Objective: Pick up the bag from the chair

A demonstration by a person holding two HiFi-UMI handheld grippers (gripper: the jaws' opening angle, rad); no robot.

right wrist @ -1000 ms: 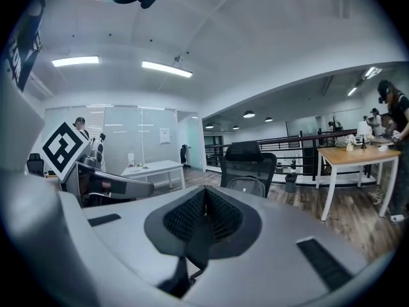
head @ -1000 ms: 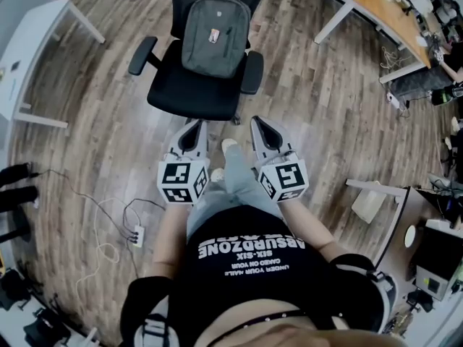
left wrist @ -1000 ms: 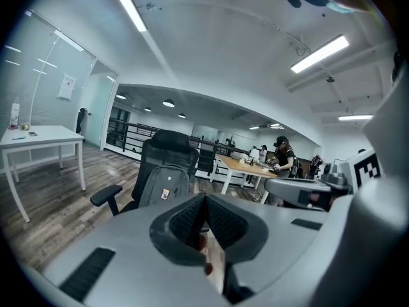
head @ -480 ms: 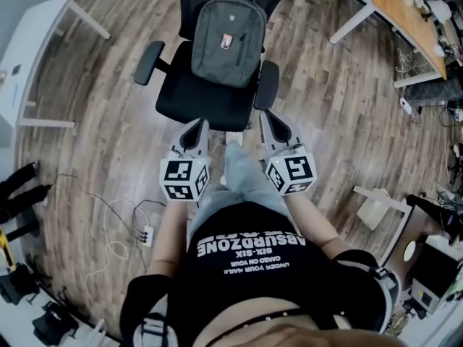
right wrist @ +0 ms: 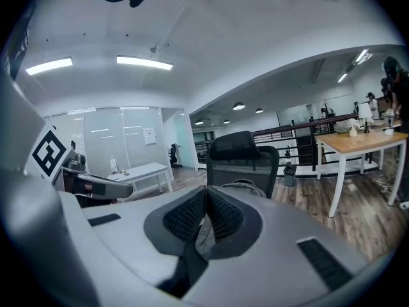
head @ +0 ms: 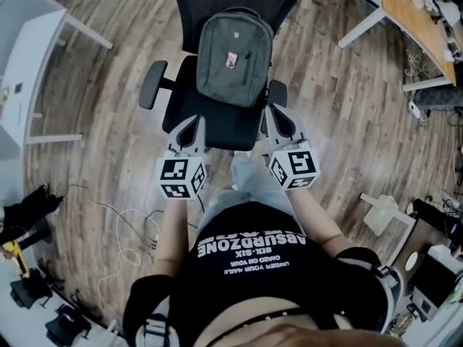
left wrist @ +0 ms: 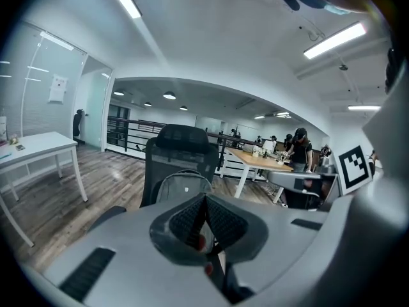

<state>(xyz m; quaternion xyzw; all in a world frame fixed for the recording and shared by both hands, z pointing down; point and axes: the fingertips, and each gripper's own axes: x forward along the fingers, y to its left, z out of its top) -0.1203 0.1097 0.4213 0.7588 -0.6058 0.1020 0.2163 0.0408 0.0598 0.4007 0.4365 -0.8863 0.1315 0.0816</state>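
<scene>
A grey backpack (head: 234, 58) stands upright on the seat of a black office chair (head: 215, 120), leaning on its backrest. My left gripper (head: 193, 122) is shut and empty, its tip over the seat's front left edge, short of the bag. My right gripper (head: 273, 111) is also shut and empty, beside the right armrest (head: 278, 92). In the left gripper view the backpack (left wrist: 182, 184) rises just behind the closed left gripper (left wrist: 205, 200). The right gripper view shows the bag's top (right wrist: 241, 185) peeking over the shut right gripper (right wrist: 206, 192), with the chair back (right wrist: 243, 152) behind it.
A white table (head: 29, 71) stands at the left, a wooden desk (head: 423, 13) at the upper right. Cables and a power strip (head: 148, 233) lie on the wood floor at the lower left. A person (left wrist: 299, 152) stands by the far desk.
Both grippers moved forward toward the chair; the chair and backpack now sit closer and lower in the head view. Jaws stayed shut.
</scene>
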